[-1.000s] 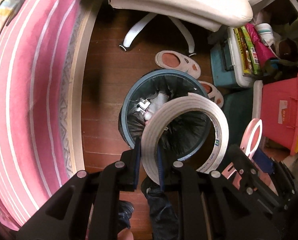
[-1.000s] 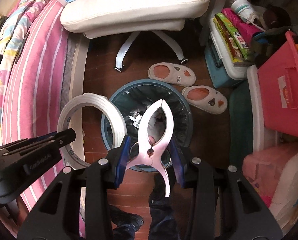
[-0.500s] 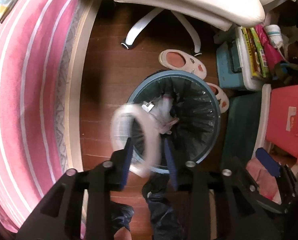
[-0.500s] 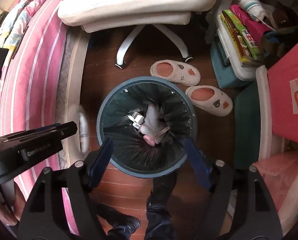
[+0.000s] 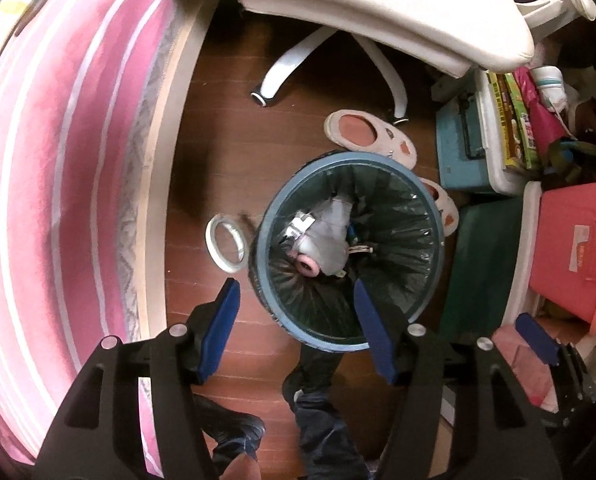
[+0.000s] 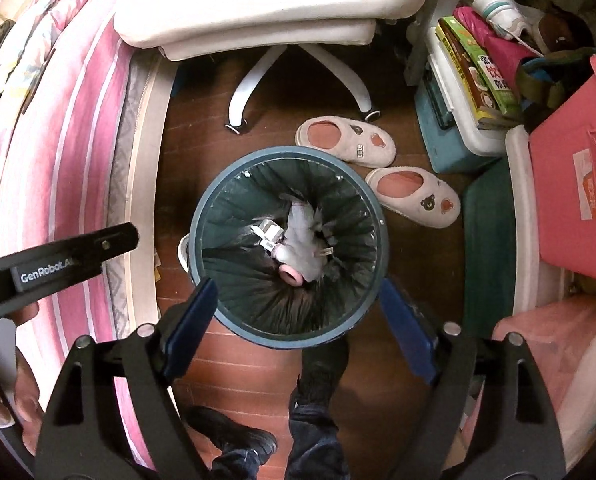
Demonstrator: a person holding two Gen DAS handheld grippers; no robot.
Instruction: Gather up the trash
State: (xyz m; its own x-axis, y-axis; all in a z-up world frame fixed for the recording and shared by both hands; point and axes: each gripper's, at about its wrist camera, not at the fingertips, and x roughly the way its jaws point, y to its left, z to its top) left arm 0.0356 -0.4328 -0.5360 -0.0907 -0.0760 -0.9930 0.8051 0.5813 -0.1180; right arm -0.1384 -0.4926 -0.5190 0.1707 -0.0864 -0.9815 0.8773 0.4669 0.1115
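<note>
A round blue trash bin [image 5: 434,216] [image 6: 202,216] with a dark liner stands on the wooden floor below both grippers. Inside lie white crumpled trash [image 5: 330,236] [image 6: 302,236] and the pink clip [image 5: 308,266] [image 6: 291,275]. The white tape roll [image 5: 226,244] lies on the floor just left of the bin, outside it; in the right wrist view only its edge [image 6: 183,250] shows behind the rim. My left gripper [image 5: 300,332] is open and empty above the bin's near edge. My right gripper [image 6: 304,326] is open and empty above the bin.
A pink striped bed [image 5: 58,160] runs along the left. A white office chair [image 6: 274,4] stands behind the bin, with two slippers [image 6: 346,142] beside it. Storage boxes [image 6: 570,184] and books [image 6: 478,64] crowd the right. The person's legs [image 6: 318,420] are below.
Both grippers opened. The pink clip dropped into the bin. The tape roll fell from the left gripper and landed on the floor left of the bin.
</note>
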